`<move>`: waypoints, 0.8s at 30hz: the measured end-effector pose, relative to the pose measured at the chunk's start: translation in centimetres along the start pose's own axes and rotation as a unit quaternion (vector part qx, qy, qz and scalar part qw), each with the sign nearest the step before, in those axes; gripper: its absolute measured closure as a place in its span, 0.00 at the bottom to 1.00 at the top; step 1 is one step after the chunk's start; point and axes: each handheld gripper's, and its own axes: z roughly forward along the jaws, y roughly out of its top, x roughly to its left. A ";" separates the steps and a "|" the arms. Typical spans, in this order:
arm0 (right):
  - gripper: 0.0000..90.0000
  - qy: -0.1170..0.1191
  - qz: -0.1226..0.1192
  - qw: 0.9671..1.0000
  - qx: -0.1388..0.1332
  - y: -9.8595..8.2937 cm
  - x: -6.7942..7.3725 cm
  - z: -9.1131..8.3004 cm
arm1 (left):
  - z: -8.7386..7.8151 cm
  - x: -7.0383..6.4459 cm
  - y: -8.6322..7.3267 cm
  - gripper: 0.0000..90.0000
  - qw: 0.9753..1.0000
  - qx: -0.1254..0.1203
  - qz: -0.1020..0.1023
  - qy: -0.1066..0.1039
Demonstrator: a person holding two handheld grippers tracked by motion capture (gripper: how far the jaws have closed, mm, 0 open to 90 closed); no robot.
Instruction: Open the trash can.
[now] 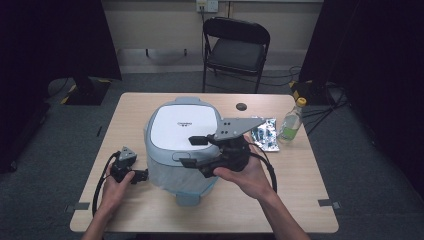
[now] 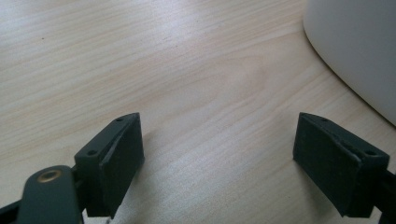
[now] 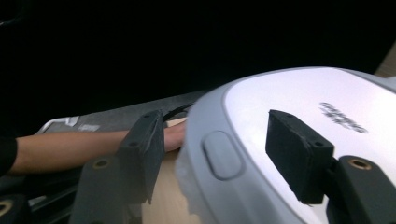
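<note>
Tongs in the high view come in from six o'clock over a pale wooden surface [image 1: 150, 210]. At the middle of that surface stands a large rounded appliance with a white lid and pale grey-blue body [image 1: 182, 142], its lower part wrapped in clear film. The right tongs [image 1: 192, 152], held in a hand [image 1: 247, 175] at about four o'clock of the appliance, reach across its lid edge with jaws spread, one above the white top and one near the oval latch button [image 1: 181, 156] on the front rim. The left tongs [image 1: 142, 175] rest low on the surface at about eight o'clock of the appliance, just beside its wall. At two o'clock lie a crinkled silver foil packet [image 1: 265, 134] and a clear plastic bottle with a yellow cap [image 1: 291, 121]. Beyond the surface, at twelve o'clock, stands a black folding chair [image 1: 235, 47].

Left gripper view: the left tongs [image 2: 219, 149] are spread wide over bare wood grain, holding nothing, and the appliance's pale wall [image 2: 359, 51] curves in at two o'clock.

Right gripper view: the right tongs [image 3: 215, 154] are spread, straddling the lid's front rim; the oval latch button [image 3: 222, 154] sits between the jaws, untouched as far as can be told. A forearm [image 3: 70, 151] lies at nine o'clock.
</note>
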 end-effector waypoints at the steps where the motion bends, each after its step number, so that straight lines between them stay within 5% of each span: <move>1: 0.43 0.004 -0.005 1.000 0.005 0.1 0.2 0.2 | 0.0 0.0 0.0 0.18 1.000 0.000 0.000 0.000; 3: 0.43 0.009 -0.009 1.000 0.012 0.1 0.5 0.5 | 0.0 0.0 0.0 0.18 1.000 0.000 0.000 0.000; 4: 0.44 0.032 -0.006 0.999 0.021 0.1 0.7 0.9 | 0.0 0.0 0.0 0.18 1.000 0.000 0.000 0.000; 9: 0.44 0.032 -0.009 0.999 0.032 -0.4 0.7 1.5 | 0.0 0.0 0.0 0.18 1.000 0.000 0.000 0.000; 24: 0.45 -0.003 -0.030 0.998 0.059 -0.4 1.5 2.0 | 0.0 0.0 0.0 0.18 1.000 0.000 0.000 0.000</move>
